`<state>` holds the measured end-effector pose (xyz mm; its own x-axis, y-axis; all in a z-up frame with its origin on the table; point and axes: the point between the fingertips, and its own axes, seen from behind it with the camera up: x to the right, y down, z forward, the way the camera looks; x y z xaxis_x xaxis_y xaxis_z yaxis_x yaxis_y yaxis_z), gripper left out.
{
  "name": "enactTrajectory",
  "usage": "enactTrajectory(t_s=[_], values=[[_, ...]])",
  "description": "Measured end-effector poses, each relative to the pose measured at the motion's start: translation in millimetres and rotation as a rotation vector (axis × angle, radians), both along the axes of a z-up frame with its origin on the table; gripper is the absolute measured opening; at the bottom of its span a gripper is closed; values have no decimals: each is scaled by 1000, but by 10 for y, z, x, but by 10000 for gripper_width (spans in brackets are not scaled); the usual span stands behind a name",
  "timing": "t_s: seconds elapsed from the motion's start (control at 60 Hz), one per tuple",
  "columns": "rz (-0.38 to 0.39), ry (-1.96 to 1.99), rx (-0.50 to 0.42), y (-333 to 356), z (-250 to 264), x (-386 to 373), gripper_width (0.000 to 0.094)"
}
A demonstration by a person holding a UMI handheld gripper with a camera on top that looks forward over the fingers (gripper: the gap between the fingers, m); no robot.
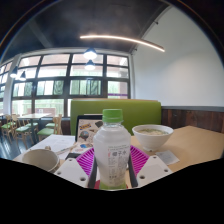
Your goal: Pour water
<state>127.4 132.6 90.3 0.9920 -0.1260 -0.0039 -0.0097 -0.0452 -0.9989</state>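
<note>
**Bottle held upright, bowl at one o'clock**

Bottle (112, 150) is standing upright between the pink pads (88, 160), and the gripper (112, 168) is clenching it from both sides, green cap up. The white bowl (152, 135) is waiting at one o'clock, near; another bowl (40, 158) is sitting at ten o'clock on the table (195, 145).
</note>
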Motion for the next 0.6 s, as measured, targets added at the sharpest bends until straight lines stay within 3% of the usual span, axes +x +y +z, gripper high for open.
enactTrajectory(t_s=[0.05, 0.117, 0.333, 0.6], values=[[16, -13, -32, -22, -51, -27, 590], [27, -6, -84, -79, -125, -47, 844], [24, -37, -70, -695, 183, -138, 823], [43, -19, -81, -2043, 436, -503, 818]])
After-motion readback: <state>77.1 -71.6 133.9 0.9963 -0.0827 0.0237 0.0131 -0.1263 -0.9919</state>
